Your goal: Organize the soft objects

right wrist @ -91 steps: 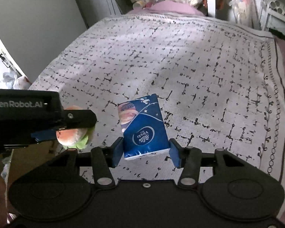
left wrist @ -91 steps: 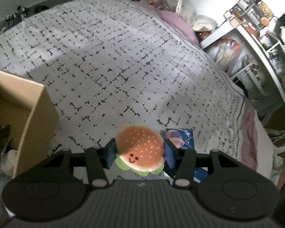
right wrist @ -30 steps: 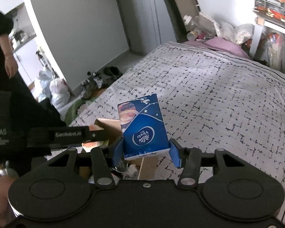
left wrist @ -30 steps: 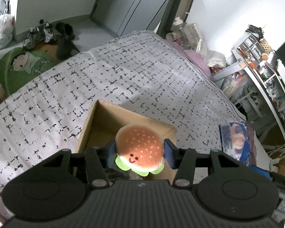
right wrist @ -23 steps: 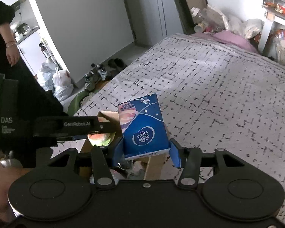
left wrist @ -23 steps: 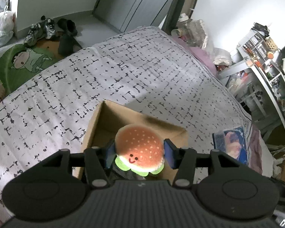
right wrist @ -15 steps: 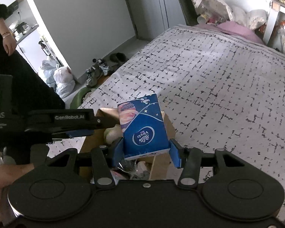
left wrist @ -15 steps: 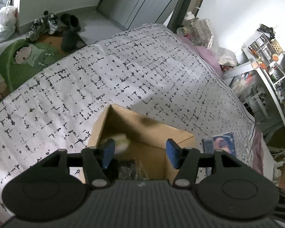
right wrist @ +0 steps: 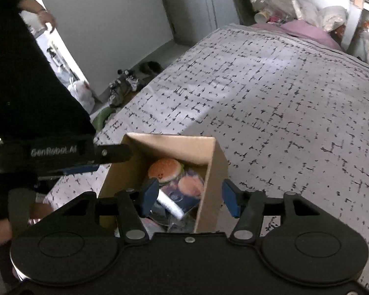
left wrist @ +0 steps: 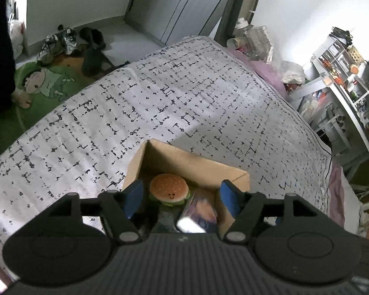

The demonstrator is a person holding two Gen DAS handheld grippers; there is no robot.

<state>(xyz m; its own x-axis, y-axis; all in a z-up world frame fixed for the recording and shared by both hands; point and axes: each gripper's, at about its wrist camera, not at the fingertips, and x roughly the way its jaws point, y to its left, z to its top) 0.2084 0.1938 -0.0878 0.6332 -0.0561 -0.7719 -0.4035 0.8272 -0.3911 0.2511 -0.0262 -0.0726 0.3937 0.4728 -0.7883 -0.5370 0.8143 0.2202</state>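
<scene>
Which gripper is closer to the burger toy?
Left, probably. The left gripper hangs open right over the burger toy in the box. The right gripper is open over the box's near end, above the tissue pack.

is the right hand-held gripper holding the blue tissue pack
No, the right hand-held gripper is open with nothing between its fingers, and the blue tissue pack lies in the cardboard box beside the burger plush.

Bed (left wrist: 184,103) under a white bedspread with a black broken-line pattern. Green cartoon floor mat (left wrist: 39,83) beside it, sneakers (left wrist: 56,44) and dark shoes (left wrist: 93,36) near the mat. Cluttered metal shelving (left wrist: 342,78) along the far side. Purple pillow (right wrist: 305,33) at the headboard end. White plastic bag (right wrist: 82,95) on the floor.
</scene>
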